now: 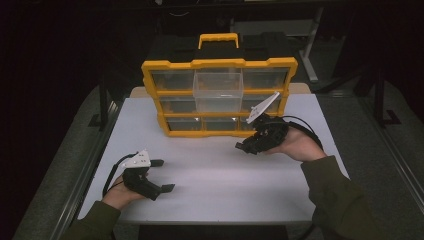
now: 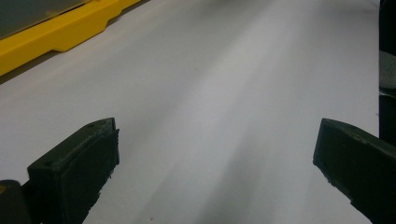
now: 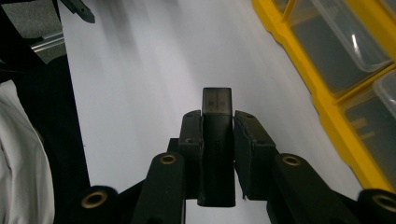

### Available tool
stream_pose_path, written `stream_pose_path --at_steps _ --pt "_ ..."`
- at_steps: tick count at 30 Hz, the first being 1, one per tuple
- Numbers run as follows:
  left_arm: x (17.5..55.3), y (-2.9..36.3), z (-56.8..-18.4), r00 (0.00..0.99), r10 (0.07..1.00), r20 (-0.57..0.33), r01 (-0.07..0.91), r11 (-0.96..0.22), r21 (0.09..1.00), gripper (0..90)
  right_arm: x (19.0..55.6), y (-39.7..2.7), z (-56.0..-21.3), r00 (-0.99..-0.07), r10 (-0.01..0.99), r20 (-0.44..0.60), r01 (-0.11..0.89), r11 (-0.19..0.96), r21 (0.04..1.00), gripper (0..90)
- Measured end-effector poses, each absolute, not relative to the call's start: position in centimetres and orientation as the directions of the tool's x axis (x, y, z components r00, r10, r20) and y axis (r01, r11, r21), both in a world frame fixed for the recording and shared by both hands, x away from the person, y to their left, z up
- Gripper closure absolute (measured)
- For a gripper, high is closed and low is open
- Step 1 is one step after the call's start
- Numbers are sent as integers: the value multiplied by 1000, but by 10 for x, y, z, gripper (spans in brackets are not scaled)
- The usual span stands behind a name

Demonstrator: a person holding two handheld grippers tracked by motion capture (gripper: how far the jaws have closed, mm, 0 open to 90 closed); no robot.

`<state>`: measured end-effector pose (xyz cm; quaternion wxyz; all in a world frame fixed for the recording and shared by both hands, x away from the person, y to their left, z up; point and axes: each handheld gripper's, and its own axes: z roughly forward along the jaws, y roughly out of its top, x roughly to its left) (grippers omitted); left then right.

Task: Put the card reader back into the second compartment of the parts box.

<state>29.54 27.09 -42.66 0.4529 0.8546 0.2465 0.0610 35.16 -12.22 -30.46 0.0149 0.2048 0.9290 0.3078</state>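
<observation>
White rectangular tabletop (image 1: 215, 170), centre of frame. Yellow plastic organiser case (image 1: 218, 97) with clear drawers, upright, upper centre. One clear drawer (image 1: 218, 90) protrudes.

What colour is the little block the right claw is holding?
Black block, clearest in the right gripper view.

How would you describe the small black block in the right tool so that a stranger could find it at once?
Start at the yellow organiser standing at the back of the white table. Just in front of its right end a hand holds the right tool. Clamped upright between its black pads is the small black block, the one loose item; the left tool is open.
</observation>
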Motion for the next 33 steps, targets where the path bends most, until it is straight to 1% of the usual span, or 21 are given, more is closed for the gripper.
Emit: stream_pose_path --at_steps 19,33 --pt "295 271 -427 871 477 -121 367 -467 804 0 358 -137 -250 -914 402 56 349 708 613 724" --pt "295 271 -426 871 476 -118 366 -469 804 0 360 -145 -218 -913 406 36 334 694 637 725"
